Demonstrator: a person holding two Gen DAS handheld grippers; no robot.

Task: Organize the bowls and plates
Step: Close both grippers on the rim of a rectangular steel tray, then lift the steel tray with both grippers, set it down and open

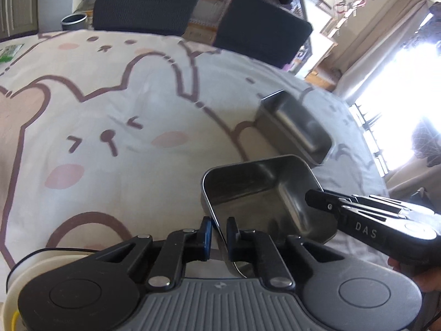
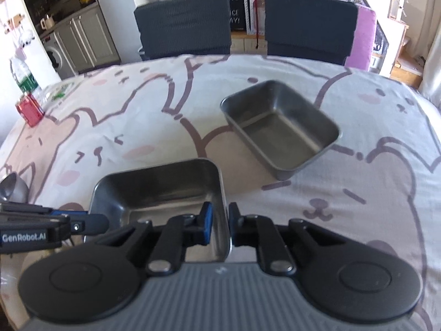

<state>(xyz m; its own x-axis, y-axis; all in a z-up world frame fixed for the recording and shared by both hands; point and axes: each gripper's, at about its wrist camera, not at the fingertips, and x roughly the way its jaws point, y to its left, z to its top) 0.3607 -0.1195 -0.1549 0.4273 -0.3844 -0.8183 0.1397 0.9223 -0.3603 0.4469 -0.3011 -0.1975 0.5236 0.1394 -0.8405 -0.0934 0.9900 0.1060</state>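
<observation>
Two rectangular steel bowls stand on the cartoon-print tablecloth (image 2: pixel 358 193). The near steel bowl (image 1: pixel 261 195) (image 2: pixel 162 190) is held from two sides. My left gripper (image 1: pixel 219 230) is shut on its left wall, one blue pad inside and one outside; in the right wrist view it (image 2: pixel 102 222) reaches in from the left edge. My right gripper (image 2: pixel 220 219) is shut on the bowl's right wall and shows as a black arm (image 1: pixel 317 198) at the bowl's right rim. The far steel bowl (image 1: pixel 295 127) (image 2: pixel 281 129) sits empty and upright beyond, apart from both grippers.
A spoon (image 2: pixel 11 187) lies at the table's left edge. A red carton (image 2: pixel 29 109) and a water bottle (image 2: pixel 23 77) stand at the far left corner. Two dark chairs (image 2: pixel 184 24) (image 2: pixel 308 22) line the far side. A grey cup (image 1: pixel 74 22) is behind the table.
</observation>
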